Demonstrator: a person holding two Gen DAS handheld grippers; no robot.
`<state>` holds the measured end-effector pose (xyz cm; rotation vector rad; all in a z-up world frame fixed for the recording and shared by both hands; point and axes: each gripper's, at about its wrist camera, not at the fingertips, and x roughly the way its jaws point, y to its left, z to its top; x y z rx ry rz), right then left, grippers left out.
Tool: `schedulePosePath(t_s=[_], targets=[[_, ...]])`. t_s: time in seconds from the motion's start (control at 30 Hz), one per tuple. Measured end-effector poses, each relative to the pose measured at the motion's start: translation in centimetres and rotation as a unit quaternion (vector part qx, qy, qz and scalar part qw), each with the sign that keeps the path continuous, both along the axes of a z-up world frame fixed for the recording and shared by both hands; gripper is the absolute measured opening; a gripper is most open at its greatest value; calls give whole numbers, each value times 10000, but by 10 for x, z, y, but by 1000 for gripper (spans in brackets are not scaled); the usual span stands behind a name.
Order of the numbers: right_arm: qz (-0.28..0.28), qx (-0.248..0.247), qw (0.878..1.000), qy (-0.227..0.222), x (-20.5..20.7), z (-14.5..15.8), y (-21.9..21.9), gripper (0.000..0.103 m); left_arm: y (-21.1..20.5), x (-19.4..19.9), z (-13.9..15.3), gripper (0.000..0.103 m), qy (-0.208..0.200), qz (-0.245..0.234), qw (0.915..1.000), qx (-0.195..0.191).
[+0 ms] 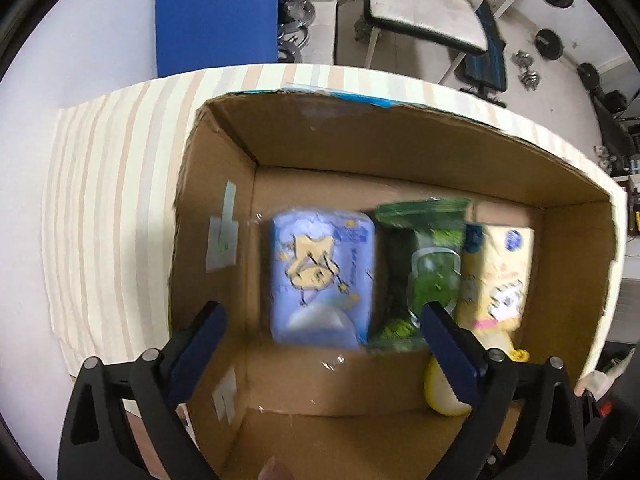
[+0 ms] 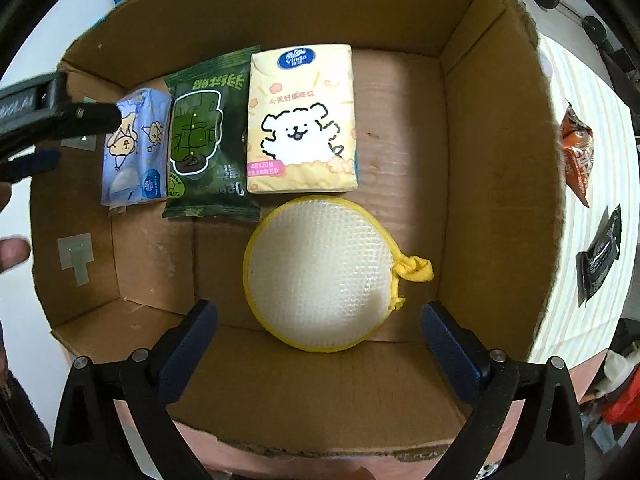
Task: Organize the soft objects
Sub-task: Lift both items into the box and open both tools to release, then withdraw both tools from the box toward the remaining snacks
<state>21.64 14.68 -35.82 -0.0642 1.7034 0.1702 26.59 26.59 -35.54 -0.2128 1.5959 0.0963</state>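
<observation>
An open cardboard box (image 2: 472, 168) holds three soft packs in a row: a blue tissue pack (image 2: 134, 148), a green wipes pack (image 2: 206, 140) and a yellow tissue pack (image 2: 302, 120). A round yellow-rimmed sponge pad (image 2: 320, 272) lies in front of them. My right gripper (image 2: 318, 320) is open and empty just above the pad. My left gripper (image 1: 320, 328) is open and empty above the blue pack (image 1: 322, 276) and green pack (image 1: 430, 264); the yellow pack (image 1: 498, 276) is to the right. The left gripper also shows in the right wrist view (image 2: 44, 120).
The box (image 1: 224, 148) stands on a striped tablecloth (image 1: 108, 200). An orange snack bag (image 2: 576, 156) and a black packet (image 2: 600, 256) lie on the cloth right of the box. A chair (image 1: 424, 8) and dumbbells (image 1: 528, 68) are beyond the table.
</observation>
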Motion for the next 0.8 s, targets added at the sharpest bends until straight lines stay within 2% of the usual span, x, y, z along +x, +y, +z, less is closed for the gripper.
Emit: schedulePosePath(t_s=[0.2,0.63,0.8], targets=[[-1,108,9997,-220,-14,26,-12,103,-7,-45,36,99,-404,-8,9991,145],[60,242,9921,-1233,-62,115,-31,103,-26,-129,105,99,-1207,8,9917,452],[53,274,9883,-1497,-86,136,-37,103,-39,-155,129,99,-1389,-113,9890,505]])
